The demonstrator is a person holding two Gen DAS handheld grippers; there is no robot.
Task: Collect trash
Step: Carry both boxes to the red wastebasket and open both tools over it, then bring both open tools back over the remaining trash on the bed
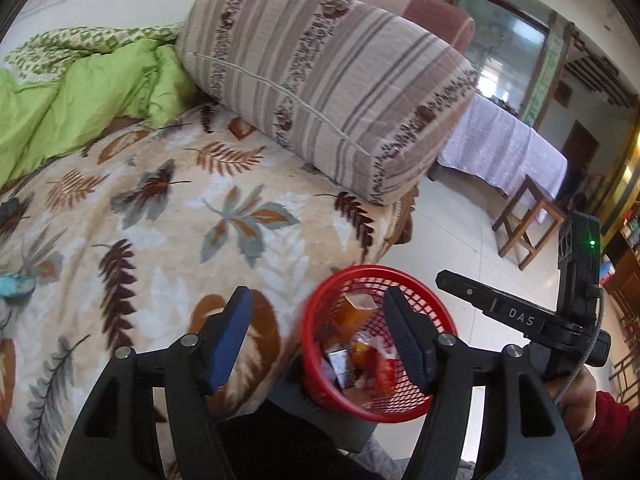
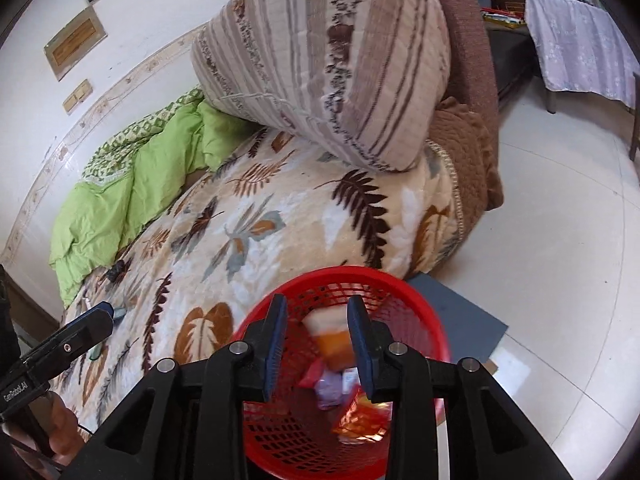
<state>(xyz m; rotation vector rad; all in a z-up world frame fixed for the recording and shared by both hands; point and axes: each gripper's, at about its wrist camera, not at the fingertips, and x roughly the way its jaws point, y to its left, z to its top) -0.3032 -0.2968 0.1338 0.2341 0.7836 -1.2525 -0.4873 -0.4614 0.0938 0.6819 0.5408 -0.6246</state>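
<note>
My right hand-held gripper [image 2: 317,344] hangs tilted over the red basket [image 2: 416,308] beside the bed [image 2: 248,240], jaws apart, an orange-white packet [image 2: 330,334] blurred between them. My left hand-held gripper [image 1: 318,336] gapes wide, empty.

Leaf-print bed [image 1: 168,216], striped cushion [image 1: 328,92], white tile floor [image 2: 560,240], bright daylight

Pretty clearly someone's home, a bedroom or living space: a bed with a leaf-print blanket [image 1: 168,216], a green quilt [image 1: 80,96] on the far left, a big striped cushion [image 1: 332,92], tiled floor [image 2: 560,240], a cloth-covered table [image 1: 508,156] far right.
</note>
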